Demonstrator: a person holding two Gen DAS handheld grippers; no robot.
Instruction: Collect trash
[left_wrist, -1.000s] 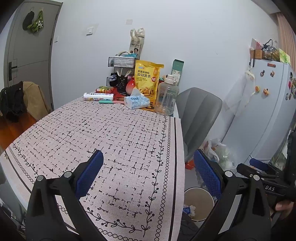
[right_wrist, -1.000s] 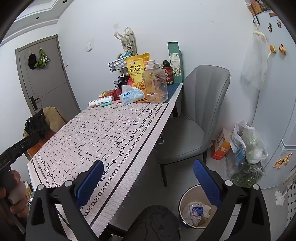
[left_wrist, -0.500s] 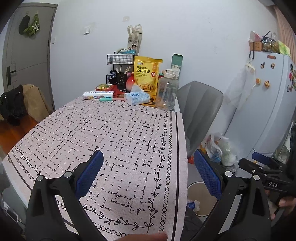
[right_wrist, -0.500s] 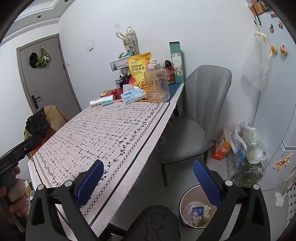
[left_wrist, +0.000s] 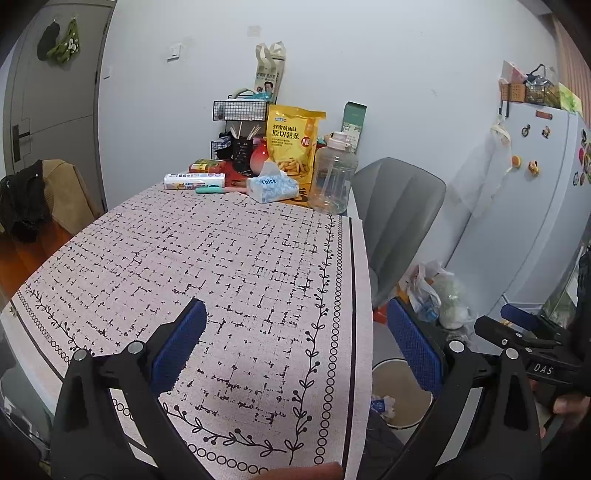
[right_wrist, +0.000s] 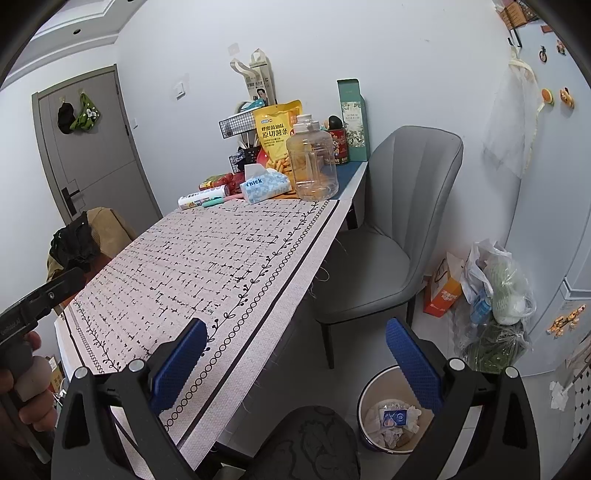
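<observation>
A round trash bin (right_wrist: 362, 400) stands on the floor by the table's near corner, holding crumpled paper and a blue wrapper (right_wrist: 394, 416). My right gripper (right_wrist: 295, 330) hovers open and empty above the table edge, with the bin below its right finger. The bin's inner wall (left_wrist: 392, 382) also shows in the left wrist view, partly hidden behind a blue pad. My left gripper (left_wrist: 295, 314) is open and empty over the patterned tablecloth (left_wrist: 229, 258). No loose trash shows on the cloth (right_wrist: 177, 266).
At the table's far end stand a clear jug (left_wrist: 332, 179), a tissue pack (left_wrist: 273, 186) and a yellow snack bag (left_wrist: 293, 138). A grey chair (right_wrist: 388, 236) is beside the table. Plastic bags (right_wrist: 495, 280) and an orange box (right_wrist: 443, 295) lie by the white fridge (left_wrist: 535, 206).
The left wrist view has tilted up slightly, so the far-end items sit a little higher. The right wrist view is almost unchanged. Both grippers stay open and empty.
</observation>
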